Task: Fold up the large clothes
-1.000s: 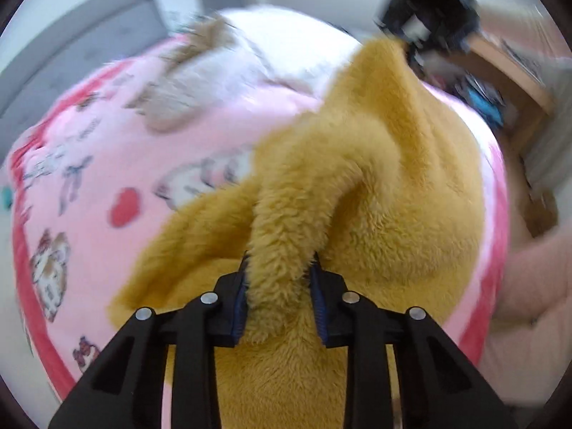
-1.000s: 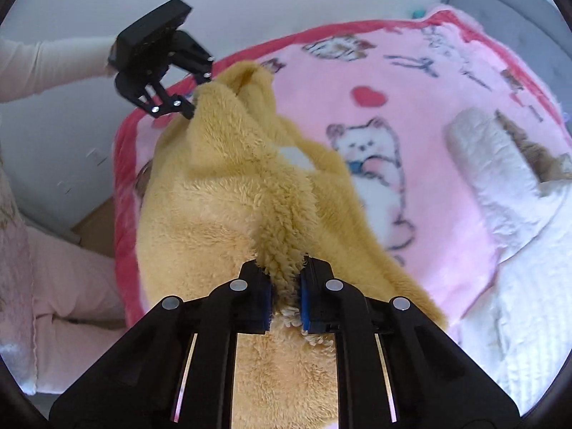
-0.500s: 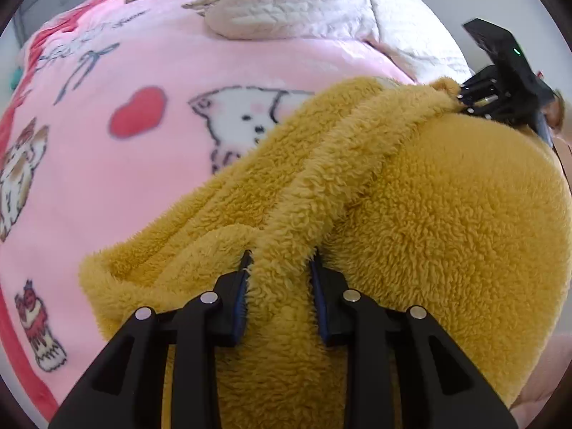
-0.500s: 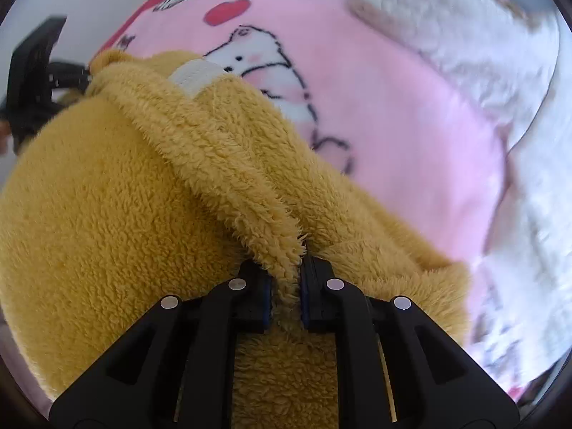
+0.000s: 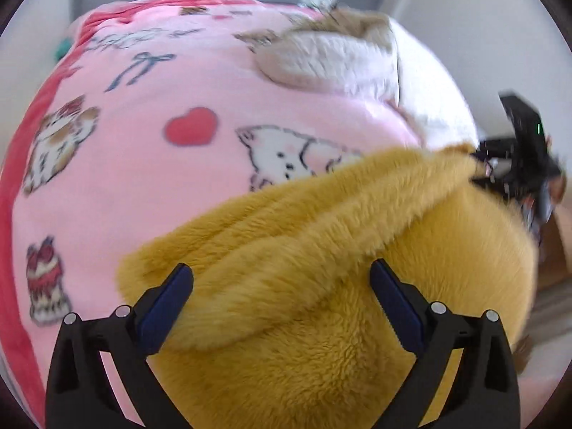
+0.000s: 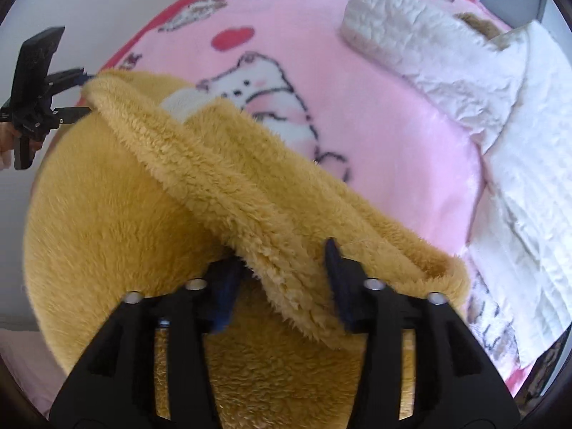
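Both sets of jaws are opening: the left gripper (image 5: 281,279) and right gripper (image 6: 282,262) are each straddling, ungripped, the mustard fleece garment (image 5: 321,250) edge lying between their pads.

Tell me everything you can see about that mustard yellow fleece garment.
The mustard yellow fleece garment is thick, shaggy plush, lying on the pink cartoon blanket with one edge doubled back into a long folded ridge. A white label shows inside. The fold runs between the left claw and right claw, whose jaws are opening, pads clear of it.
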`<state>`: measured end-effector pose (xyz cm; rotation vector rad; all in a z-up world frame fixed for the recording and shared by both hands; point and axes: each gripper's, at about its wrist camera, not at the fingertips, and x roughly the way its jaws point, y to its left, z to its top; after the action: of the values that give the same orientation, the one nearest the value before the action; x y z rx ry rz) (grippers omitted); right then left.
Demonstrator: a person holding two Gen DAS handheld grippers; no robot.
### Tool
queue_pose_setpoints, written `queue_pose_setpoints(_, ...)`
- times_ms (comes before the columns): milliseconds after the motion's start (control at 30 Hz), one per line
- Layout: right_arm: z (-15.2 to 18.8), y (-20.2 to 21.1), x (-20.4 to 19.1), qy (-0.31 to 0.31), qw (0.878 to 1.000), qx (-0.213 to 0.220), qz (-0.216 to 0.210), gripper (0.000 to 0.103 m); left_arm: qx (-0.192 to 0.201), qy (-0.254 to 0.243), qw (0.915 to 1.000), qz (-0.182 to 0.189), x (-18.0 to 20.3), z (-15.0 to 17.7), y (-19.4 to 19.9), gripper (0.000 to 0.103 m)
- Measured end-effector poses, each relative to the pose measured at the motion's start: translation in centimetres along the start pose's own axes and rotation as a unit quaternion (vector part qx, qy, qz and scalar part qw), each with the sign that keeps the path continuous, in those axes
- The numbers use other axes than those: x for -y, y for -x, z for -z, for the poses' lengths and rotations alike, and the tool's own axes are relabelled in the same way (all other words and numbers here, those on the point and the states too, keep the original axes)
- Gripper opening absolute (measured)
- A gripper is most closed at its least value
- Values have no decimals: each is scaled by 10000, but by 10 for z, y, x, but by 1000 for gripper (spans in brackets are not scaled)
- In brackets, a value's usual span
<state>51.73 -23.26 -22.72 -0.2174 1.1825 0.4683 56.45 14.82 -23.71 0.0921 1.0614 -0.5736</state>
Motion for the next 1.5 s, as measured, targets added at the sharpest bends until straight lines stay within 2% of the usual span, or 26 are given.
queue_pose_setpoints(67,4,27,1,-137,9991,389,-9,70,115,100,9997,-212,-4,7,17,97)
queue_pose_setpoints(100,7,40,1,-284,9981,555,11,76,93,161,9993,-321,-7,15,28,97)
queue_pose_setpoints(133,9,47,-1,-408,9969,677,41,82,-11,200,9993,-322,-9,22,31,98)
queue_pose_setpoints(167,14,58,-3,-547,9949,847,81,83,-133,235,9992,-283,-12,28,35,98)
queue_pose_setpoints(233,25,71,-7,-747,9911,1084,187,86,-465,375,9982,-93,-20,53,36,98)
queue_pose_setpoints(300,43,85,-10,-1117,9842,1302,443,89,-636,574,9962,167,-24,77,33,98)
queue_pose_setpoints(367,58,94,-11,-1594,9760,1381,542,91,-601,866,9936,400,-32,93,28,98)
queue_pose_setpoints(467,72,104,-12,-2303,9619,1405,446,91,-497,1751,9803,772,-58,120,22,98)
queue_pose_setpoints(567,69,113,-23,-2596,9533,1467,479,91,-372,2109,9721,962,-74,135,14,98)
queue_pose_setpoints(700,33,110,-45,-2422,9600,1316,499,91,-240,2156,9655,1438,-80,150,0,98)
queue_pose_setpoints(900,-30,86,-98,-1840,9775,976,341,91,-86,2315,9460,2268,-97,165,-25,98)
queue_pose_setpoints(967,-46,77,-117,-1675,9818,862,252,91,-111,2408,9363,2556,-105,173,-36,98)
queue_pose_setpoints(1067,-67,66,-146,-1223,9900,637,296,91,19,2577,9144,3123,-115,181,-52,98)
queue_pose_setpoints(1100,-73,64,-154,-1090,9918,584,322,91,44,2589,9101,3235,-116,183,-56,98)
queue_pose_setpoints(1233,-96,56,-177,-822,9948,547,248,91,196,2428,9016,3575,-117,185,-66,98)
queue_pose_setpoints(1400,-120,39,-199,-538,9974,454,159,91,442,2376,8788,4115,-128,188,-77,98)
queue_pose_setpoints(1433,-124,36,-202,-494,9978,432,120,91,457,2310,8716,4300,-128,189,-77,98)
queue_pose_setpoints(1500,-131,32,-208,-429,9982,395,138,91,477,2184,8701,4393,-124,193,-74,98)
